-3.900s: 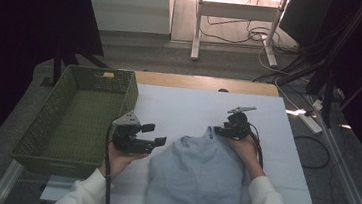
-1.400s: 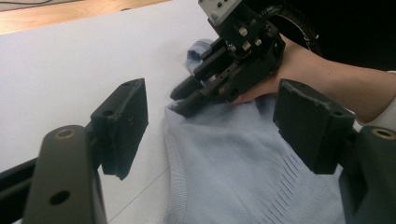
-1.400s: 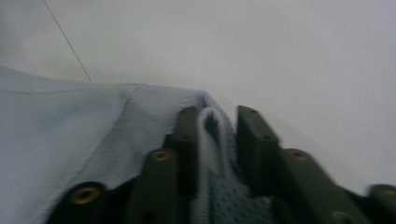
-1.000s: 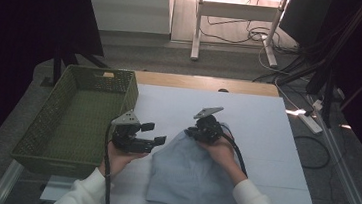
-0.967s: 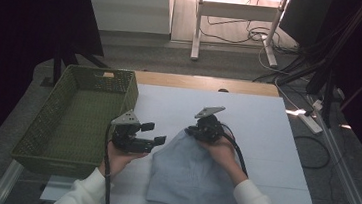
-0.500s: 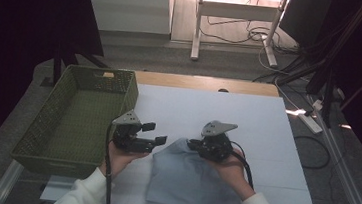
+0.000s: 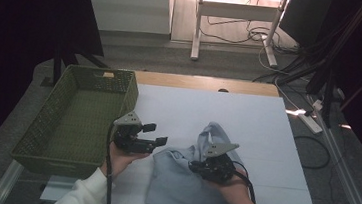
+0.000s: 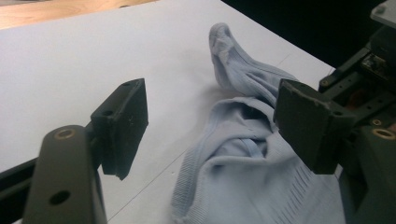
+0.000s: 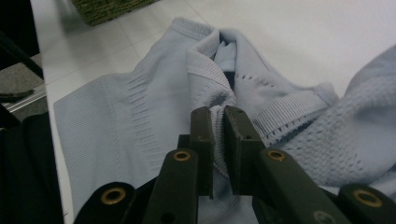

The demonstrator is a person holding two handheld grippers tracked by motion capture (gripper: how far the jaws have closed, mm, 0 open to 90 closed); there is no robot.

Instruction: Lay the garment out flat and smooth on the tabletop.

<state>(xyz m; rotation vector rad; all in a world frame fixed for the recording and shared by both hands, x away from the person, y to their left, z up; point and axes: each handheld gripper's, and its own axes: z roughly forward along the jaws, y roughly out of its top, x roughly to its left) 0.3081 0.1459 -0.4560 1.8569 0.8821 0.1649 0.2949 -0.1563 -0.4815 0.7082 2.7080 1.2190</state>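
A green basket (image 7: 74, 117) stands at the tabletop's (image 7: 248, 113) left. Beside it the left gripper (image 7: 153, 135) hovers, jaws spread. The right gripper (image 7: 197, 165) pinches a fold of the pale-blue sweater (image 7: 186, 188) — a thin bite that could slip if tugged.

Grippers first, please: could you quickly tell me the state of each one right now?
Left gripper: open, holding nothing.
Right gripper: shut on the sweater.
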